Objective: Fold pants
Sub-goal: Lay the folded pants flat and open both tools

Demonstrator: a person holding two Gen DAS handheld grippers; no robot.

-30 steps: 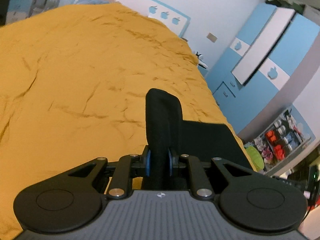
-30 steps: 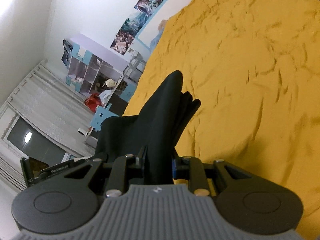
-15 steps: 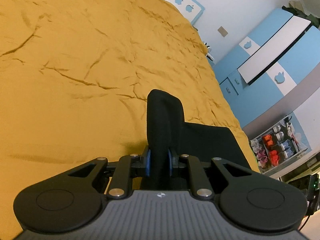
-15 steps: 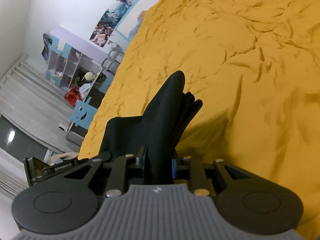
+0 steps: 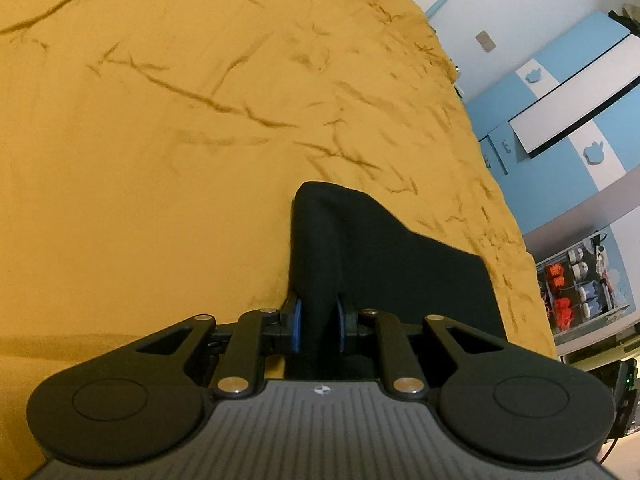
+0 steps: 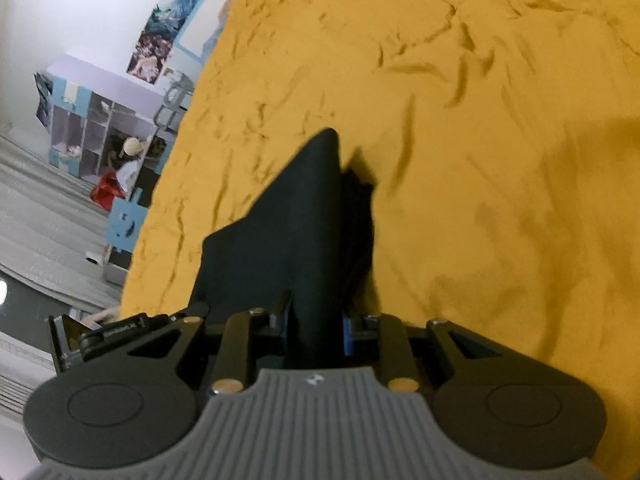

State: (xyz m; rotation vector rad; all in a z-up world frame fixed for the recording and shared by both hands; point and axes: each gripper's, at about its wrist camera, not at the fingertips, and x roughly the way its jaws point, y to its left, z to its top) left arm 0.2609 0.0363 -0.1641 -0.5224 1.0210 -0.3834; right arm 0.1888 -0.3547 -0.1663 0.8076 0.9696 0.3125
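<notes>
The black pants hang over a mustard-yellow bedspread. My left gripper is shut on a bunched edge of the pants, which stands up between the blue pads and spreads to the right. In the right wrist view my right gripper is shut on another bunched edge of the same pants, with the cloth spreading to the left. The fingertips of both grippers are hidden by the fabric.
The wrinkled yellow bedspread fills most of both views. A blue and white wardrobe and a shelf of small items stand beyond the bed's right edge. A purple shelving unit and posters lie past its left edge.
Both grippers have sunk toward the bedspread with the pants still held. The bed now fills more of each view and the room's walls have slid toward the edges.
</notes>
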